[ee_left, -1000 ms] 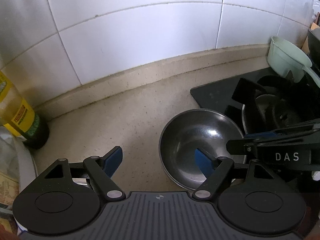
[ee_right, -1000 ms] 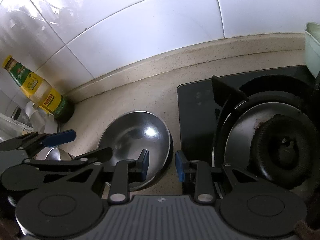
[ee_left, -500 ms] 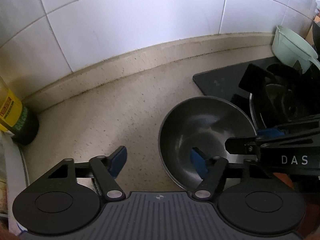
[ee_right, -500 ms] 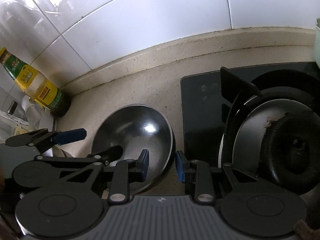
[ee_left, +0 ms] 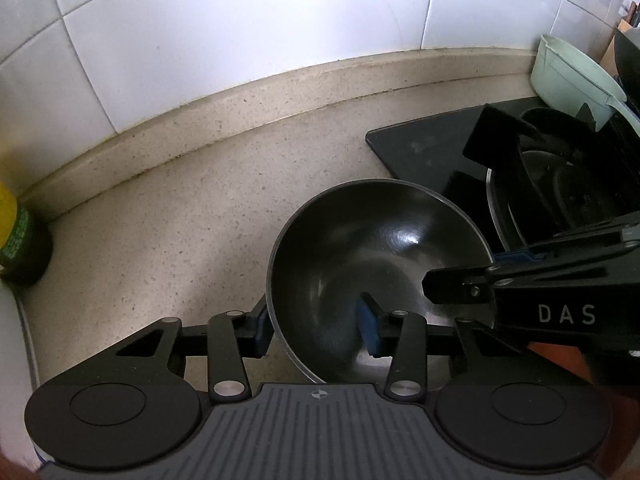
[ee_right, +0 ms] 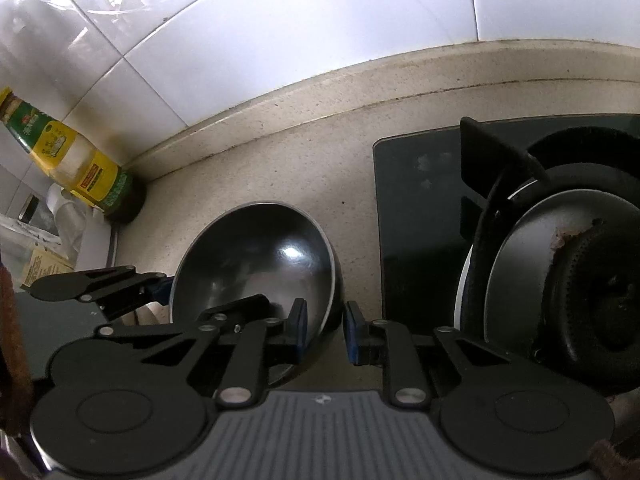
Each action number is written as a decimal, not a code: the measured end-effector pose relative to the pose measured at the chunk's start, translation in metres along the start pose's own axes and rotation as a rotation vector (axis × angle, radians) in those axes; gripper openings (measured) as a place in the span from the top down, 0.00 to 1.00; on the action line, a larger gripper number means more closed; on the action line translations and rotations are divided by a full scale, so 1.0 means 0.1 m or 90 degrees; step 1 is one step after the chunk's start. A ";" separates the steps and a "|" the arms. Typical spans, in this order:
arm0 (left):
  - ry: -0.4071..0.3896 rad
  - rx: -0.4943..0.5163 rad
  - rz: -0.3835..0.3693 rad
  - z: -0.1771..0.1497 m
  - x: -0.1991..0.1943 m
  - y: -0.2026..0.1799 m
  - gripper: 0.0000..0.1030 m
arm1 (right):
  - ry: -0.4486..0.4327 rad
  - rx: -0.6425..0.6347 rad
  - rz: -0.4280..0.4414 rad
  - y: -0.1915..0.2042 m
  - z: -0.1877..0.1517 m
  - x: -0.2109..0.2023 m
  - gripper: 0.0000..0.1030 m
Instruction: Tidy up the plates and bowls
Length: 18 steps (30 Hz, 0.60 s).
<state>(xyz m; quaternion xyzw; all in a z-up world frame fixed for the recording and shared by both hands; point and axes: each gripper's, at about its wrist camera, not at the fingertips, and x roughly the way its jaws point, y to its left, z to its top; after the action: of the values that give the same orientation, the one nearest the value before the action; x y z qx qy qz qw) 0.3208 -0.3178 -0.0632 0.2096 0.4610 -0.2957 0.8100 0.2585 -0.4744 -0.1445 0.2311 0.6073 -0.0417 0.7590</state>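
A dark bowl (ee_left: pixel 376 264) was seen on the speckled counter (ee_left: pixel 160 232), just beside the black stove (ee_left: pixel 432 152). It was tipped a little, with its far rim higher than its near rim.

The left gripper (ee_left: pixel 318 330) had just been closing, and the bowl's near-left rim was between its blue pads. One pad was pressed on the outside of the bowl and the other was inside it, so the rim was grasped. The right gripper (ee_right: pixel 326 330) had also been closing a little. Its pads were set one inside the bowl and one outside, over the bowl's right rim, and the wall was gripped between them. So the bowl (ee_right: pixel 256 264) was held from both sides.

A burner with a round metal ring (ee_right: pixel 560 264) was seen on the stove (ee_right: pixel 416 208), to the right of the bowl. A bottle with a yellow and green label (ee_right: pixel 76 164) was stood in the corner by the white tiled wall (ee_left: pixel 240 40), well apart from the bowl. A pale green scoop (ee_left: pixel 572 76) was leaned at the far right, behind the stove.
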 end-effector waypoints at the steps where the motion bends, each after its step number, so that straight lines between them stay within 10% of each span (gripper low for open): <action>1: -0.001 0.000 0.000 0.00 0.00 0.00 0.52 | 0.001 -0.001 -0.001 0.00 0.00 0.01 0.82; 18: -0.025 -0.004 -0.002 0.05 -0.16 -0.03 0.53 | -0.004 0.022 0.011 -0.07 0.03 -0.03 0.81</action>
<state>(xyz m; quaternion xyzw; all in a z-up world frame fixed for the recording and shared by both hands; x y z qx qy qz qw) 0.3158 -0.3188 -0.0472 0.2007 0.4461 -0.2997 0.8191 0.2581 -0.4820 -0.1436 0.2499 0.6023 -0.0462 0.7568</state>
